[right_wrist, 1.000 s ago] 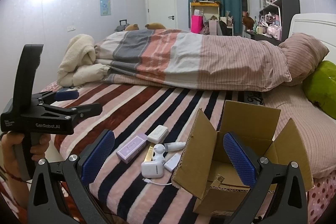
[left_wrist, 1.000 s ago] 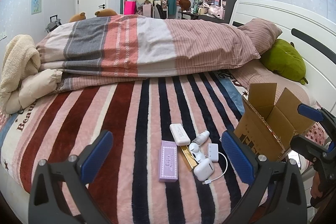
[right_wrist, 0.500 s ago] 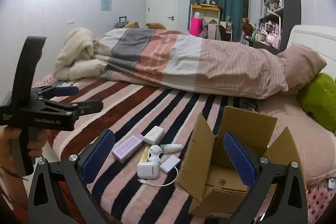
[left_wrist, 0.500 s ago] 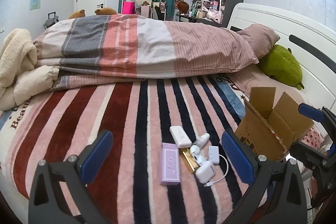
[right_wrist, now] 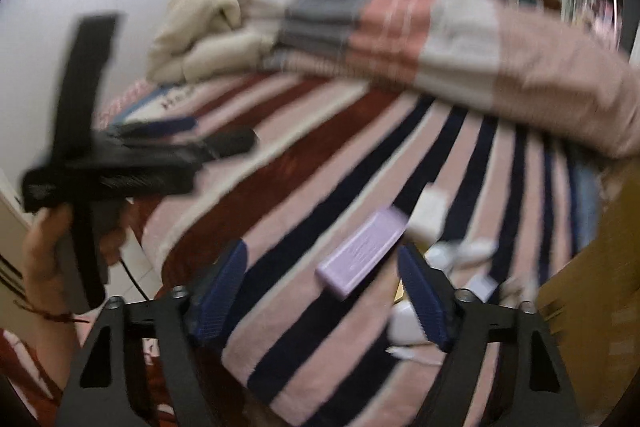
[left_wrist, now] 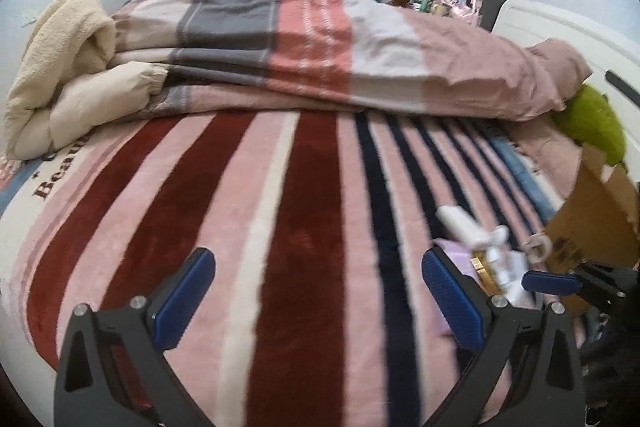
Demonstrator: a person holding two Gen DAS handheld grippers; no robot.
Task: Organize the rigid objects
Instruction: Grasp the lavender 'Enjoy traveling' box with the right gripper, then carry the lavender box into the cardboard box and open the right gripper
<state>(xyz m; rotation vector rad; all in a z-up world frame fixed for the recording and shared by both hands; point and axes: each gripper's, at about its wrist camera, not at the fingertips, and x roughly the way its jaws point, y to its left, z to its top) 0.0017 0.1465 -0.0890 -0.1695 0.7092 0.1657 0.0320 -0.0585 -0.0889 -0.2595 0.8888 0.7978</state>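
Several small rigid items lie in a cluster on the striped blanket: a purple box (right_wrist: 364,255), a white box (right_wrist: 428,211), a white charger case (right_wrist: 404,323) and small white pieces. My right gripper (right_wrist: 322,279) hovers low over the blanket, its jaws closing, with the purple box just ahead of its tips and nothing pressed between the pads. This view is blurred. My left gripper (left_wrist: 318,279) is open over bare blanket, left of the cluster. In its view the white box (left_wrist: 456,223) and the purple box (left_wrist: 456,251) sit by its right finger. The open cardboard box (left_wrist: 592,219) stands at the far right.
A folded striped duvet (left_wrist: 320,39) and a cream blanket (left_wrist: 60,67) lie across the back of the bed, with a green plush (left_wrist: 596,123) by the headboard. A hand (right_wrist: 52,247) holds the left gripper (right_wrist: 160,143) at the bed's left edge. The cardboard box (right_wrist: 592,267) stands right of the cluster.
Both grippers have dropped toward the bed. The left one swung left, so the cluster now sits at its right. The right one's jaws narrowed and it closed in on the purple box.
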